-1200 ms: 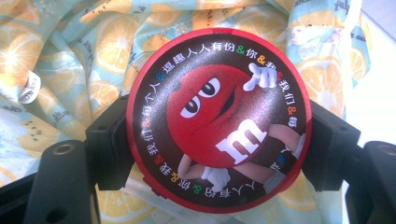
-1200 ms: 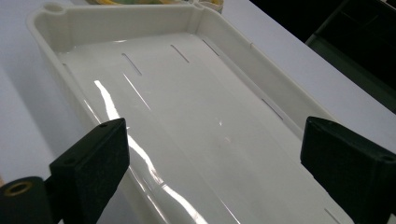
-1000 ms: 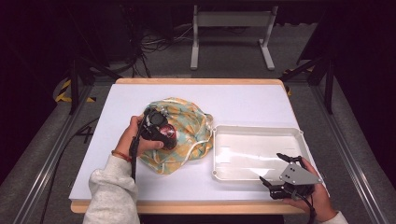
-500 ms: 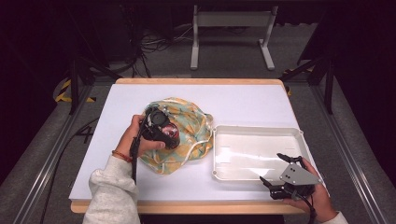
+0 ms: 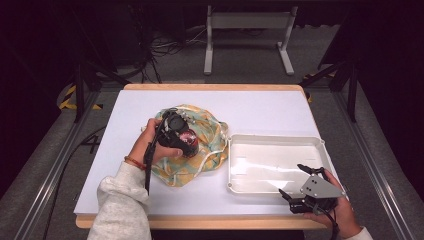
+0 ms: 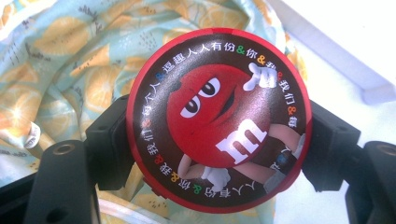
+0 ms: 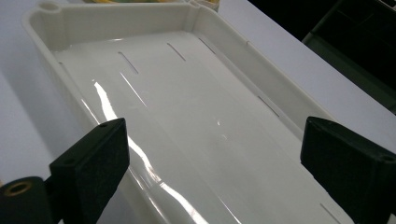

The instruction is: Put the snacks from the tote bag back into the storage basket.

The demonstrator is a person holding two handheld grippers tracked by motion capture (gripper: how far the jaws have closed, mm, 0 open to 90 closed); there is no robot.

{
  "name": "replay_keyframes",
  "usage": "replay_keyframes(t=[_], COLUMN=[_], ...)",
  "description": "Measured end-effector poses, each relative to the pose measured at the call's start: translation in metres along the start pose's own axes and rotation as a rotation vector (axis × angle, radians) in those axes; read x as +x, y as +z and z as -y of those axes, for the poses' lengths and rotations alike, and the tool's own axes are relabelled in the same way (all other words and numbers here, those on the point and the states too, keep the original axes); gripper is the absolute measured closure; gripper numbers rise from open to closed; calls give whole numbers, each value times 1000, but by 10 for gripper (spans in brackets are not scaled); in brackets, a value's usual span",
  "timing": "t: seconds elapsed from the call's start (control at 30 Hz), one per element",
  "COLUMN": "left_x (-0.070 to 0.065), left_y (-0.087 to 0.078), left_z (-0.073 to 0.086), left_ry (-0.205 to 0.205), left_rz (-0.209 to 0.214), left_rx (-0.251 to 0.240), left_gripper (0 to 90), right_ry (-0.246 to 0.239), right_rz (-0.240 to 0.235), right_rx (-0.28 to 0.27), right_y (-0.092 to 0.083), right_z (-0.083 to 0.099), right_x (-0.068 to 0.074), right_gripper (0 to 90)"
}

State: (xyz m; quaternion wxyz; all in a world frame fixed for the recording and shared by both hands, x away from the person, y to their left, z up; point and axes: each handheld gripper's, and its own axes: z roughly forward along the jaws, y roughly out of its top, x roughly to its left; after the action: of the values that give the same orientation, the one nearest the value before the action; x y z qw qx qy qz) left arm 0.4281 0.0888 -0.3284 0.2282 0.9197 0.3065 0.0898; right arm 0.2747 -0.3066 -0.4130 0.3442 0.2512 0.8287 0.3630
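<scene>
My left gripper (image 5: 187,145) is shut on a round red and brown candy tin (image 6: 217,119) with a red cartoon candy figure on its lid. I hold it just above a lemon-print cloth bag (image 5: 202,125) lying left of centre on the white table. In the left gripper view both black pads (image 6: 109,142) press the tin's rim from either side. My right gripper (image 5: 300,182) stands open over the near right corner of an empty white tray (image 5: 275,140). In the right gripper view its jaws are wide apart above the tray (image 7: 116,23) with nothing between them.
The white table top (image 5: 260,110) has bare room behind the bag and the tray. A wooden edge (image 5: 210,222) runs along the near side. Beyond the table are a dark floor, cables and a grey metal stand (image 5: 247,22).
My left hand has lifted the tin slightly above the cloth bag. The right gripper has stayed where it was.
</scene>
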Motion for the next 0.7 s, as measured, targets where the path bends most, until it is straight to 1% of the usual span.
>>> replay_keyframes(t=[0.23, 0.27, 0.3, 0.43, 0.57, 0.6, 0.67, 0.7], left_x=[-4, -5, -5, -7, -11, -12, -15, -17], left_y=[-10, -12, -13, -19, -22, -22, -23, -23], left_z=[-5, -6, -7, -10, -14, -15, -20, -22], left_ry=[23, 17, 25, 30, 45, 42, 59, 60], left_rz=[-13, -17, -18, -27, -14, -13, -16, -14], left_rx=[14, 10, 15, 12, 11, 12, 11, 13], left_gripper=[253, 253, 253, 253, 253, 253, 253, 253], right_ry=[1, 0, -1, 0, -1, -1, -1, 0], right_rz=[4, 4, 4, 4, 4, 5, 6, 7], right_rx=[1, 3, 2, 2, 3, 1, 2, 2], right_y=[1, 0, 0, 1, 1, 0, 0, 0], right_z=[0, -1, -1, -1, -1, -1, -1, -1], right_x=[0, 1, 1, 1, 1, 1, 1, 0], right_gripper=[84, 83, 83, 83, 83, 83, 83, 83])
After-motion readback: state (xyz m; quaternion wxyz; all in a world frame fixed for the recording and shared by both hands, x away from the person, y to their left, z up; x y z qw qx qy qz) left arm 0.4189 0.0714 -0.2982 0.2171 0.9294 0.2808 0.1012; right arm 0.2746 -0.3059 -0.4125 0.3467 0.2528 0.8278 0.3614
